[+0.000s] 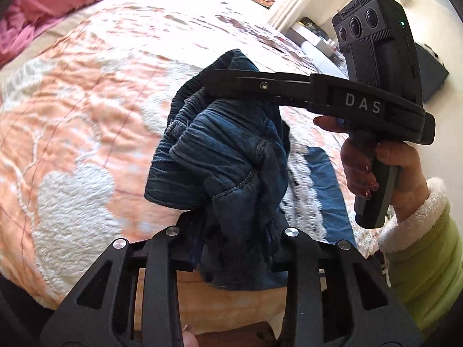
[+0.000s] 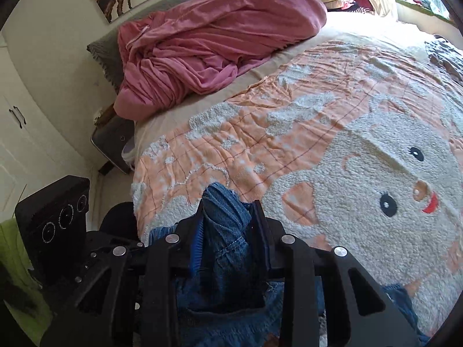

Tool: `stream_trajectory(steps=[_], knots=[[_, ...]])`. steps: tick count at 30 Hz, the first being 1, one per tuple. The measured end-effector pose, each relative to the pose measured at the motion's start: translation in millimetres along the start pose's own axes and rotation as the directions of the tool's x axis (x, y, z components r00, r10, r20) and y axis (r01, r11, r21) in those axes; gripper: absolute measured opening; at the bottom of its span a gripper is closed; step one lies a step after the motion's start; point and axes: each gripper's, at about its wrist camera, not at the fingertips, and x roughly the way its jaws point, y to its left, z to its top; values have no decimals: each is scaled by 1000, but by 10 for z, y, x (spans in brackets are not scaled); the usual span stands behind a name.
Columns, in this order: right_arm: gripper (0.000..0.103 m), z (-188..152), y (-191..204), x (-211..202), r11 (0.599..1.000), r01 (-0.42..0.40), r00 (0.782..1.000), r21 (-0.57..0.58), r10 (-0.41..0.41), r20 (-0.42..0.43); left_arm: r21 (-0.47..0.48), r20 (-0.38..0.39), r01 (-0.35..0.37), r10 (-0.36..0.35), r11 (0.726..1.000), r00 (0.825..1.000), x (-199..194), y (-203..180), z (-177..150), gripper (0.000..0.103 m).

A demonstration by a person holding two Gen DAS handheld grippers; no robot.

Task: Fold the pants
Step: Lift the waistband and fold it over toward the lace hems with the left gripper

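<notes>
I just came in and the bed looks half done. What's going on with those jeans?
A person is holding a pair of blue jeans up over the bed with two handheld grippers. The left gripper is shut on a bunch of the denim, and the right gripper is shut on the elastic waistband. The jeans hang bunched between them above the peach bunny blanket, with part of a leg lying on it. No fold has been made yet. A pink duvet sits heaped at the head of the bed.
</notes>
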Motion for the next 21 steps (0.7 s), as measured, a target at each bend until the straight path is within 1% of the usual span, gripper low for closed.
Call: stream_trajectory(steps=[7, 13, 15, 17, 19, 21], knots=[[29, -431, -280, -705, 998, 29, 993, 48, -35, 111, 130, -27, 10, -6, 991, 1000, 248, -628, 16, 24], [29, -836, -517, -1134, 994, 37, 980, 107, -57, 190, 216, -51, 11, -1, 976, 999, 464, -982, 12, 25], [29, -956, -586, -1234, 991, 36, 975, 127, -62, 212, 244, -52, 7, 6, 970, 999, 545, -1158, -2, 28], [29, -1066, -660, -1319, 988, 31, 971, 150, -65, 229, 288, -48, -7, 21, 958, 999, 616, -1258, -47, 33], [31, -1170, -716, -1347, 985, 30, 973, 170, -67, 219, 325, -54, -16, 35, 946, 998, 684, -1324, -119, 41], [31, -1280, -758, -1369, 981, 52, 975, 189, -91, 202, 345, -66, -9, 34, 938, 997, 704, -1312, -204, 44]])
